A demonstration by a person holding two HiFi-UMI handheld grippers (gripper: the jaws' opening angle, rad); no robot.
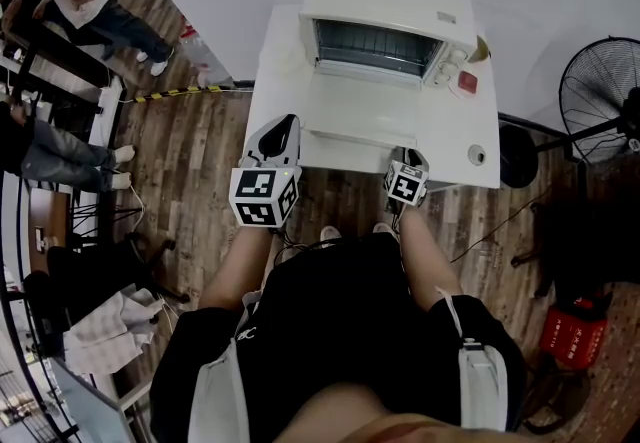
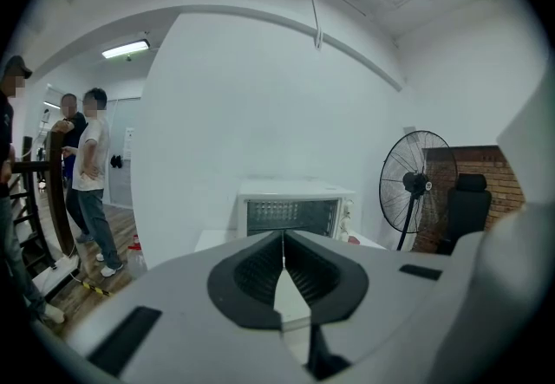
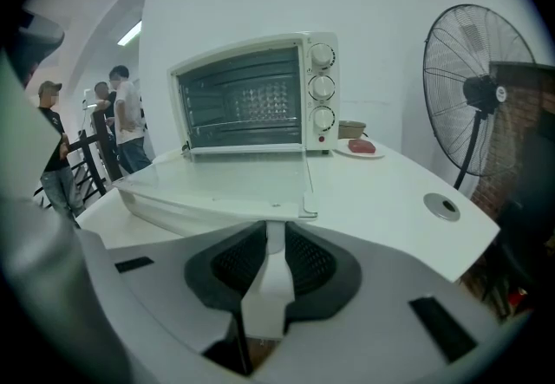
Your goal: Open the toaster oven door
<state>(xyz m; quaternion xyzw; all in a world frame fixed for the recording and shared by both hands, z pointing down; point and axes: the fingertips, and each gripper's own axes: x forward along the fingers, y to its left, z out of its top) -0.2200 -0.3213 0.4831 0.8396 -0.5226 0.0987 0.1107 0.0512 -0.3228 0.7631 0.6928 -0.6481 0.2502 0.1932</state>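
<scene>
At the table (image 3: pixel 390 192) edge, right gripper (image 3: pixel 272 239) is clamping the handle (image 3: pixel 264 287) of the lowered door (image 3: pixel 225 183); left gripper (image 2: pixel 284 244) is idling closed, empty; release likely next.

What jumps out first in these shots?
The white toaster oven at the back of the white table, its door dropped flat open toward the near edge. The right claw is clamped on the door's handle at its front edge, while the left claw sits shut and empty near the table's front left corner.
</scene>
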